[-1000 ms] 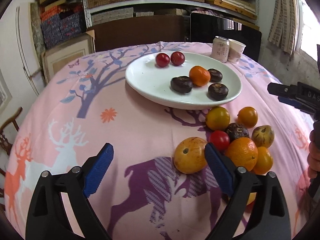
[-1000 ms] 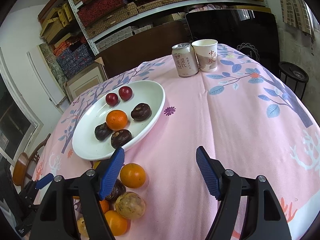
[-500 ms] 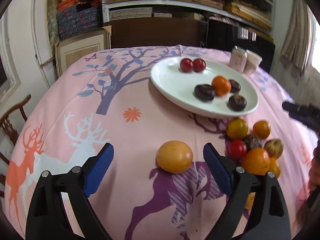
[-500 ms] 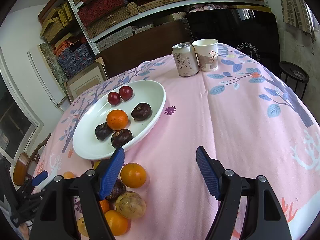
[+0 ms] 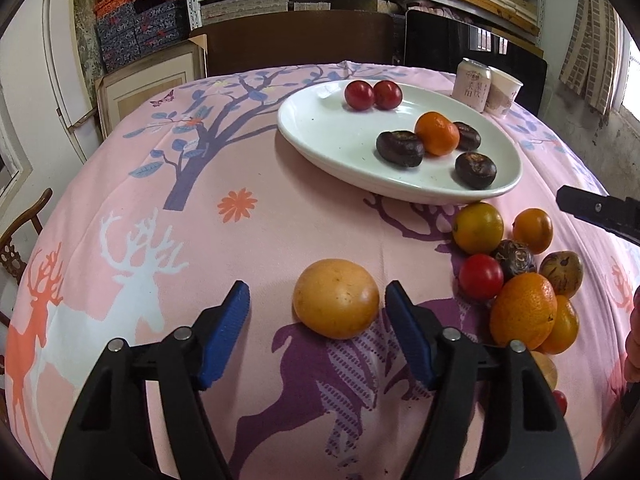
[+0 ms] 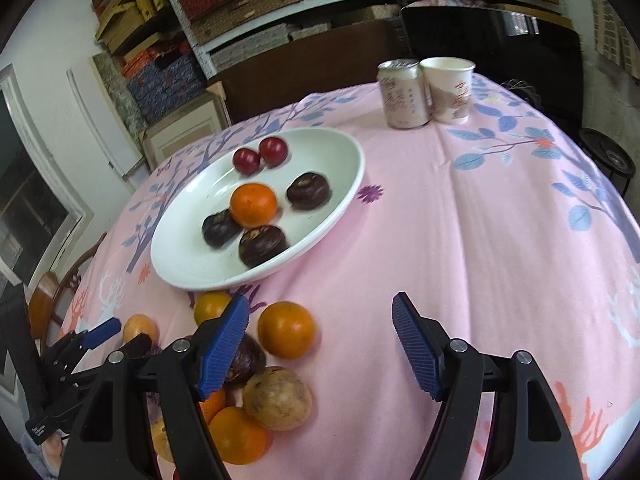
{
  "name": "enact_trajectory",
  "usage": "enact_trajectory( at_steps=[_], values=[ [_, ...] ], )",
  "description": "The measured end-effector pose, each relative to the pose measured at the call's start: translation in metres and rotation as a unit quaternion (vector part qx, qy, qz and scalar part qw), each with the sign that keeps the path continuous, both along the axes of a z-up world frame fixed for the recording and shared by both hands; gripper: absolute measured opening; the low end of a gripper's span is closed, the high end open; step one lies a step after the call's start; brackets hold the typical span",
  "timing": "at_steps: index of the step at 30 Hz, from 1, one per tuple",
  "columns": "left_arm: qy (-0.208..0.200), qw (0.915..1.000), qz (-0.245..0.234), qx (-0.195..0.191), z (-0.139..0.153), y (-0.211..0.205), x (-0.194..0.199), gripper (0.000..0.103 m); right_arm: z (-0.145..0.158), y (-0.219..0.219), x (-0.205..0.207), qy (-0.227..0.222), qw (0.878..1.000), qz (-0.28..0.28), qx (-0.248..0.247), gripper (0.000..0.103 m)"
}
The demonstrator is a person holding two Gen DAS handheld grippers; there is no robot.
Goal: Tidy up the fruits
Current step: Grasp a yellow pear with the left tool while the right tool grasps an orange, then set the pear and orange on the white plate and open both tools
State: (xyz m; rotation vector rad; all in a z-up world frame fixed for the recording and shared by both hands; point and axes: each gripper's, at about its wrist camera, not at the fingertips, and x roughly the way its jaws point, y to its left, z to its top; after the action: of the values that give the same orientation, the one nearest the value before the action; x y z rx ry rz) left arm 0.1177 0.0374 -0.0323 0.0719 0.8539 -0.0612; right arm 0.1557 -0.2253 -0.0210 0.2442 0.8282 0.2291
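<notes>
L gripper (image 5: 316, 322) jaws closing round yellow fruit (image 5: 336, 298), left pad clear, R gripper (image 6: 320, 344) apart, hiding fruit pile (image 6: 256, 392)

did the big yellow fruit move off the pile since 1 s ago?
Yes. The yellow fruit now lies apart, left of the pile, between the left gripper's closing jaws.

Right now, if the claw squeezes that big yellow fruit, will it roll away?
Probably it could: the yellow fruit is round and sits loose on the tablecloth. Its smooth skin looks a bit slippery. The left gripper, just closing, stands on both sides, which should stop it.
</notes>
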Motion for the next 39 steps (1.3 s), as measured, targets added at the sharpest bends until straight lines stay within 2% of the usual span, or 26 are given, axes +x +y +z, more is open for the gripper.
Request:
enact_trajectory(
  at_steps=[3, 8, 12, 17, 19, 26, 33, 39],
  values=[
    [0.005, 1.0, -0.004, 0.005, -0.002, -0.004, 0.001, 0.069, -0.003, 0.01, 0.005, 0.016, 1.0, 0.02, -0.007, 0.074],
    [0.007, 0.9999, -0.009, 0.005, -0.003, -0.006, 0.001, 0.069, -0.01, 0.014, 0.006, 0.036, 0.999, 0.027, -0.019, 0.066],
    [0.013, 0.9999, -0.012, -0.002, -0.005, -0.005, 0.003, 0.069, -0.017, 0.012, 0.009, 0.055, 0.998, 0.034, -0.003, 0.054],
    [0.014, 0.9997, -0.019, -0.008, -0.006, -0.006, 0.003, 0.068, -0.022, 0.016, 0.011, 0.058, 0.997, 0.04, -0.008, 0.045],
    [0.018, 0.9995, -0.022, -0.011, -0.008, -0.007, 0.005, 0.062, -0.022, 0.019, 0.011, 0.057, 0.997, 0.043, -0.007, 0.039],
    [0.02, 0.9991, -0.011, -0.035, -0.008, 0.001, 0.004, 0.043, -0.021, 0.02, 0.007, 0.046, 0.998, 0.041, -0.016, 0.038],
    [0.002, 0.9993, -0.004, -0.036, -0.001, 0.002, 0.0, 0.043, -0.019, 0.008, 0.005, 0.042, 0.999, 0.023, -0.004, 0.038],
    [-0.042, 0.9977, 0.01, -0.053, 0.031, 0.006, 0.003, 0.043, 0.01, -0.008, -0.009, -0.018, 1.0, -0.006, 0.008, 0.038]
  ],
)
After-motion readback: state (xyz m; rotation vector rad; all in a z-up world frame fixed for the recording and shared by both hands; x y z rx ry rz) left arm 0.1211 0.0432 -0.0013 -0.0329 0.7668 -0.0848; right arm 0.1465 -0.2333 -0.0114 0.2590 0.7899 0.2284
